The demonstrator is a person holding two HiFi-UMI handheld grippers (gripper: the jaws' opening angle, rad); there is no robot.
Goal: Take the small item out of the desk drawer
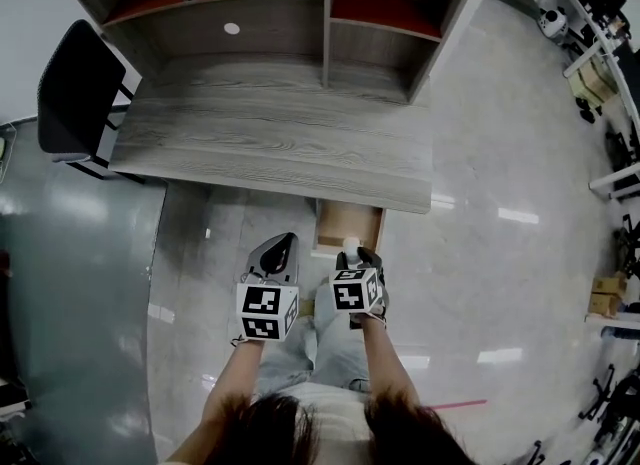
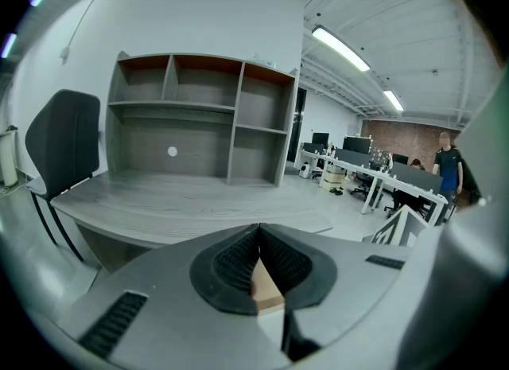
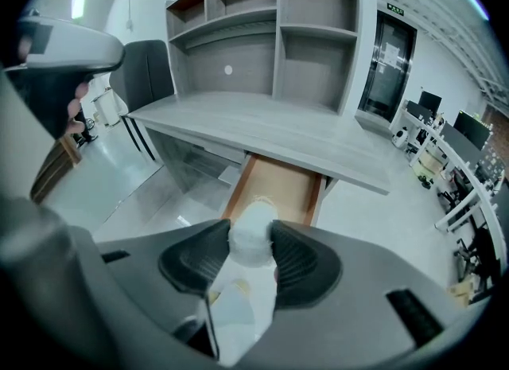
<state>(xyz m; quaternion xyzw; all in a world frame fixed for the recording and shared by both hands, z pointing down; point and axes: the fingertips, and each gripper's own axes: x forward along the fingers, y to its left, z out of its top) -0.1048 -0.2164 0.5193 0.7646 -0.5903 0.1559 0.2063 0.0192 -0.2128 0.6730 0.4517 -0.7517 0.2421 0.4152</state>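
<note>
The desk drawer (image 1: 347, 224) (image 3: 277, 188) stands pulled open under the front edge of the grey desk (image 1: 280, 138), its wooden floor bare. My right gripper (image 1: 352, 249) (image 3: 251, 241) hovers just in front of the drawer, shut on a small white rounded item (image 3: 252, 230) (image 1: 351, 245) held between its dark pads. My left gripper (image 1: 281, 249) (image 2: 258, 251) sits to the left of it, below the desk edge, jaws pressed together with nothing between them. In the left gripper view the desk top (image 2: 183, 201) lies ahead.
A shelf hutch (image 1: 300, 3) (image 2: 203, 114) stands at the back of the desk. A black chair (image 1: 78, 88) (image 2: 62, 149) is at the desk's left end. Glossy floor (image 1: 500, 233) spreads right; other desks and a person (image 2: 448, 165) are far off.
</note>
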